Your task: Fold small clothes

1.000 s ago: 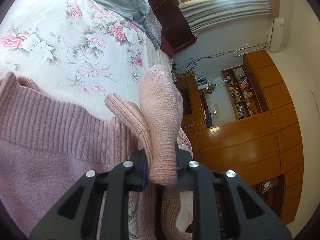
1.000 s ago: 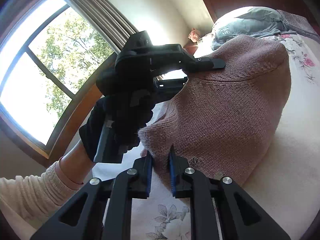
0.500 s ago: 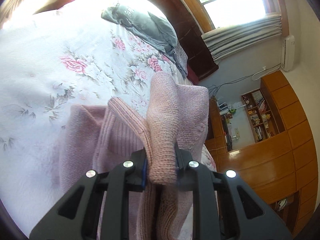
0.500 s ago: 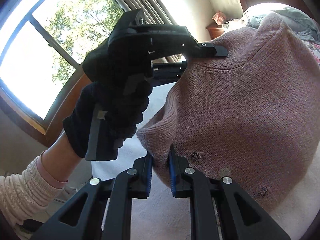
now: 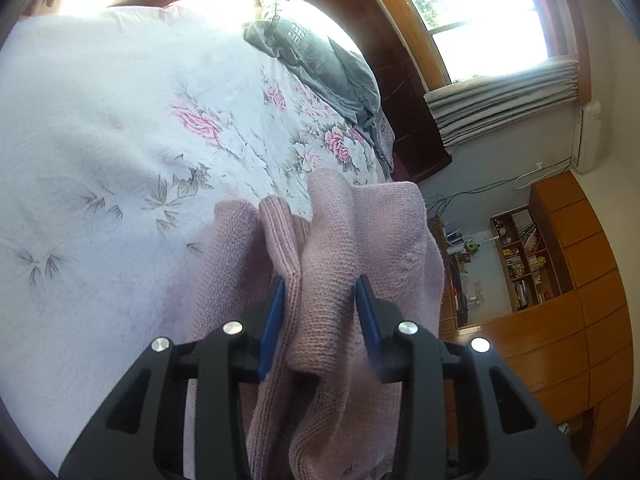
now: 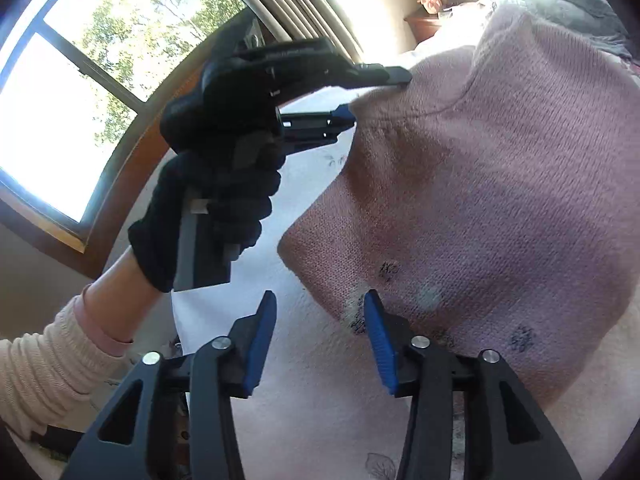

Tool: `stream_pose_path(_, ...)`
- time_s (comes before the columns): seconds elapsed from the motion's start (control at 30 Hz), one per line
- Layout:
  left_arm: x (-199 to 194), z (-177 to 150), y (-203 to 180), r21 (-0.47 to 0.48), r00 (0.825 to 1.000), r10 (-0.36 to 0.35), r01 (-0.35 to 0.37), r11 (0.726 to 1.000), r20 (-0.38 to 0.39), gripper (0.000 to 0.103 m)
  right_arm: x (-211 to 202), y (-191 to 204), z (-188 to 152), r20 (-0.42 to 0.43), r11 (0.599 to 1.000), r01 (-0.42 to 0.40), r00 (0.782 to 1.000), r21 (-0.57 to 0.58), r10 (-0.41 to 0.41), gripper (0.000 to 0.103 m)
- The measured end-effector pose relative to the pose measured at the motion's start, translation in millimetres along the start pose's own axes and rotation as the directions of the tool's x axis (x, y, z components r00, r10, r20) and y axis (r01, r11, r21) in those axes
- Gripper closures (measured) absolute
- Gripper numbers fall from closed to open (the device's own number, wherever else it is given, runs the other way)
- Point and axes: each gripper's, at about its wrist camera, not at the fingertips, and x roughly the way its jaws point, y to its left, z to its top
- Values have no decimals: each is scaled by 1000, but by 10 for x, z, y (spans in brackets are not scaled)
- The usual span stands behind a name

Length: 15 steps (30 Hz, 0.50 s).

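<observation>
A dusty-pink knitted sweater (image 5: 360,220) lies bunched on the floral bed sheet (image 5: 100,140). In the left wrist view a thick fold with a ribbed edge rises between the spread fingers of my left gripper (image 5: 320,288), which is open around it. The right wrist view shows the sweater (image 6: 500,180) spread flat, with small dark marks near its closest corner. My right gripper (image 6: 320,300) is open just left of that corner, holding nothing. The left gripper (image 6: 376,96), held by a black-gloved hand (image 6: 224,152), has its jaws apart at the sweater's far edge.
A grey garment (image 5: 320,56) lies at the head of the bed beside a dark wooden headboard (image 5: 400,80). Orange wooden cabinets and shelves (image 5: 580,320) stand past the bed's edge. A large window (image 6: 80,80) and a nightstand (image 6: 424,24) flank the bed.
Both grippers were shut on the sweater and have opened. The right one let go of the near corner, which now lies on the sheet. The left one swung toward the bed's head.
</observation>
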Motion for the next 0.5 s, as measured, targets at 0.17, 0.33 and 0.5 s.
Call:
stream_pose_path(0.17,165,248,-141,18,1000,17,-16,1000,-26,46,-616,-263,211,136,988,148,979,41,-152,37)
stream_pose_path(0.33,530,374,-127,-17,991,86,-88,996,-106,46,-716,-644,467,139,954,263,949,147,-283,37)
stream_pose_path(0.5,560,306,-150,-16,993,72,-74,997,-94,91,-618,-800,440,137,943,284,941,172,-308,37)
